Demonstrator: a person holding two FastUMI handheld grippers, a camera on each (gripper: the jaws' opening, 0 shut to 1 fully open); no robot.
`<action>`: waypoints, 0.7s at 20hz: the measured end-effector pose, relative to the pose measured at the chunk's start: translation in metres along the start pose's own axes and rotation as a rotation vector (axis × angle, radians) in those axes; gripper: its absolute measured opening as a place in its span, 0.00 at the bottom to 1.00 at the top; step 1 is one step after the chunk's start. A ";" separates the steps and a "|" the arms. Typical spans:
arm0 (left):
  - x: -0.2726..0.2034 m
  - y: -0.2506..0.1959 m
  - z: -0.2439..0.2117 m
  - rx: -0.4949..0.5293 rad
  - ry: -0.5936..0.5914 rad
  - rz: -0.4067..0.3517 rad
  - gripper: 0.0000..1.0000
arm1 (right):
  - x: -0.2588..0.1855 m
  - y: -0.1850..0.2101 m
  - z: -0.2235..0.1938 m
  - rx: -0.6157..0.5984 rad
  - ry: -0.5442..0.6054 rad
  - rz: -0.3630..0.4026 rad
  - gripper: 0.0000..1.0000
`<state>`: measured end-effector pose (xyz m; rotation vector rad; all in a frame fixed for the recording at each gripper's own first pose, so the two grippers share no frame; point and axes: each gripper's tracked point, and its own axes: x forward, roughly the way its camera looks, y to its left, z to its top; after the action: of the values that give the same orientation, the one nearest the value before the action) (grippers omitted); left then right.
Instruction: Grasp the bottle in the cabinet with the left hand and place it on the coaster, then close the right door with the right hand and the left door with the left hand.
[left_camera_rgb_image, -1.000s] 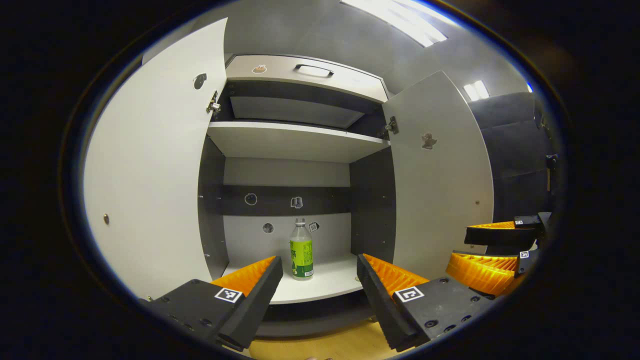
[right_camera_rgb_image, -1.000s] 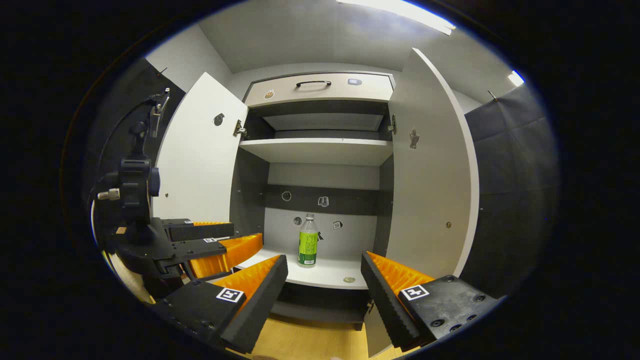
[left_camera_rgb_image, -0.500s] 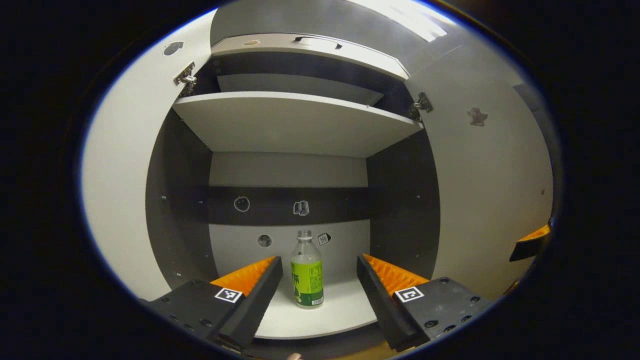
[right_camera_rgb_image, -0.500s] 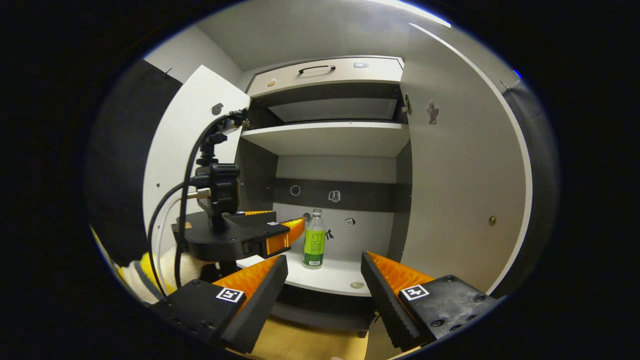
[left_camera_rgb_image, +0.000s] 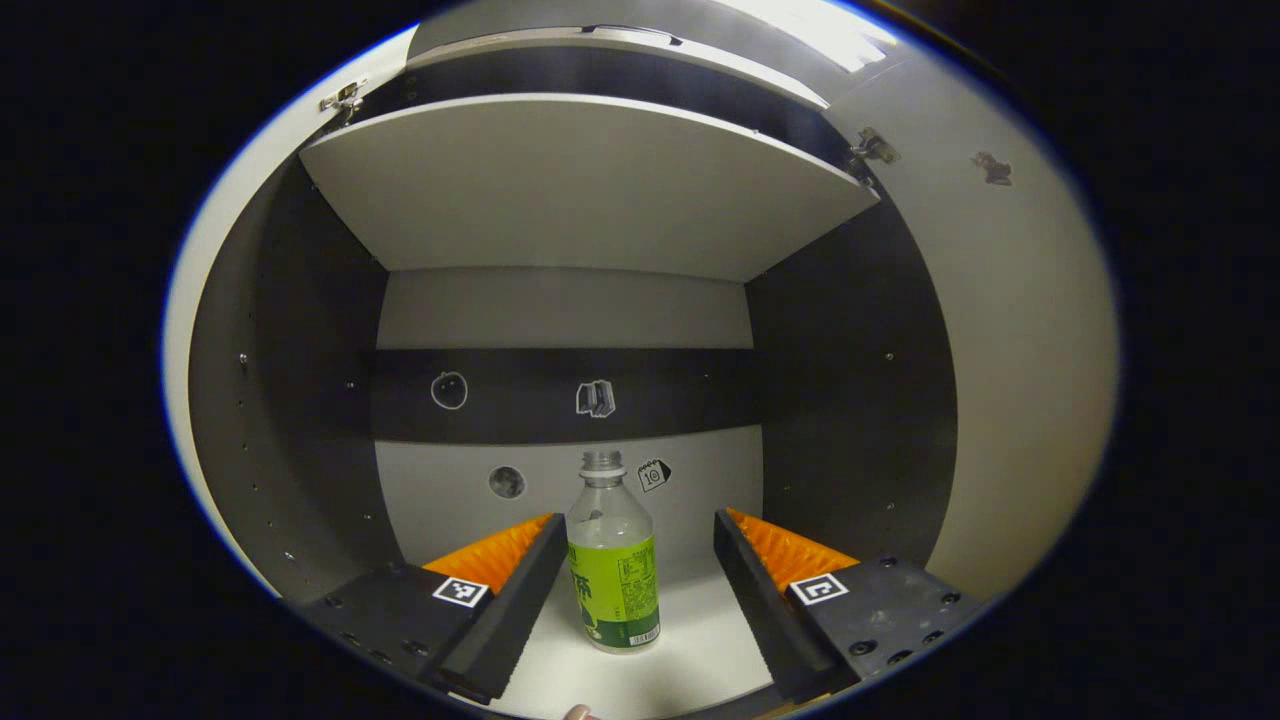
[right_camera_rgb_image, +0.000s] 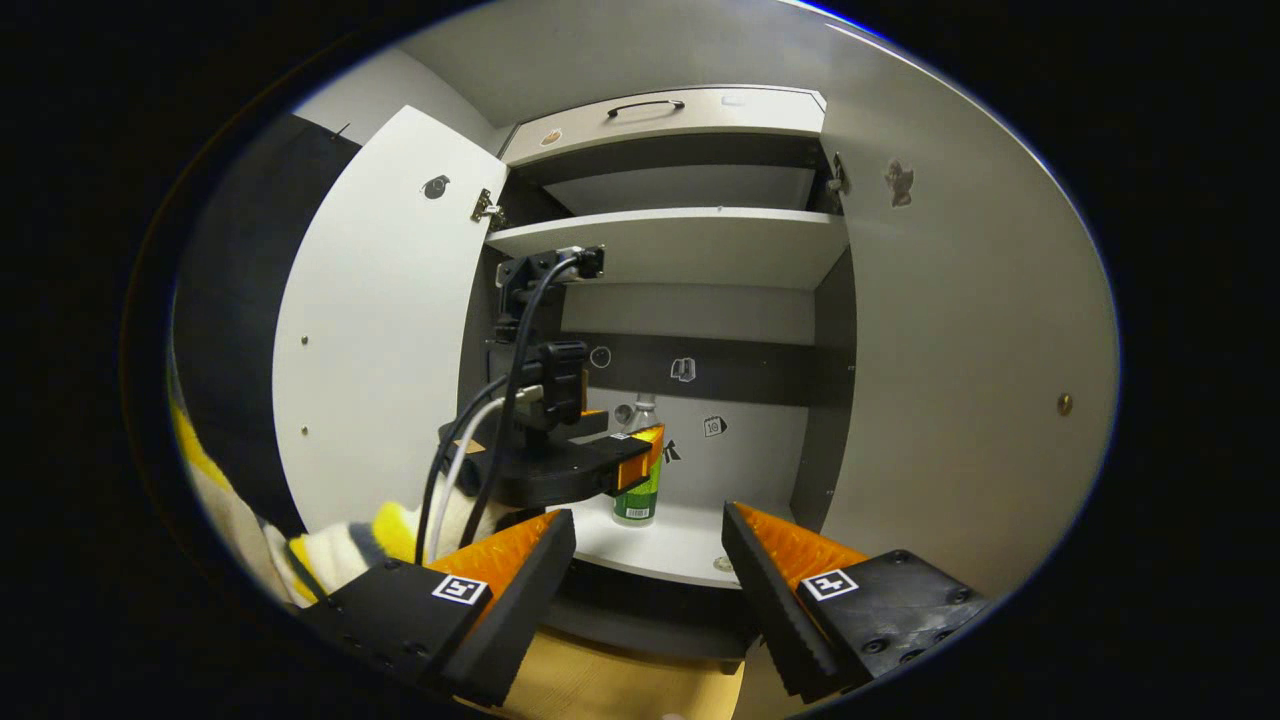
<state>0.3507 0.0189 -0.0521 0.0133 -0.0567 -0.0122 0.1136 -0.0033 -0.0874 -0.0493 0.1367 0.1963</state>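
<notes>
Cabinet (left_camera_rgb_image: 560, 180) interior w/ both doors open. Left gripper (left_camera_rgb_image: 632, 560) wide open, holding nothing, bottle (left_camera_rgb_image: 612, 565) upright between fingers w/ gaps each side, on lower shelf (left_camera_rgb_image: 700, 650). Right gripper (right_camera_rgb_image: 650, 560) wide open, empty, outside cabinet.

bottle (left_camera_rgb_image: 612, 570): 1 | doors (right_camera_rgb_image: 385, 330): 2 | shelf (left_camera_rgb_image: 590, 185): 1 | drawer (right_camera_rgb_image: 660, 112): 1 | tongs (left_camera_rgb_image: 630, 590): 2

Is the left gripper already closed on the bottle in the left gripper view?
No: the left gripper has its jaws open, with a gap on each side of the upright bottle between them.
</notes>
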 end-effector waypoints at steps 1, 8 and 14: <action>0.006 0.002 -0.004 -0.007 0.002 0.001 0.94 | 0.002 0.002 -0.002 0.002 0.006 0.007 0.98; 0.039 0.012 -0.028 -0.020 0.041 0.018 0.94 | 0.013 -0.002 -0.012 0.014 0.030 0.008 0.98; 0.057 0.015 -0.040 -0.042 0.068 0.024 0.94 | 0.015 -0.011 -0.014 0.028 0.043 -0.009 0.98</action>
<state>0.4097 0.0333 -0.0891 -0.0290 0.0119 0.0109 0.1287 -0.0123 -0.1029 -0.0267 0.1818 0.1847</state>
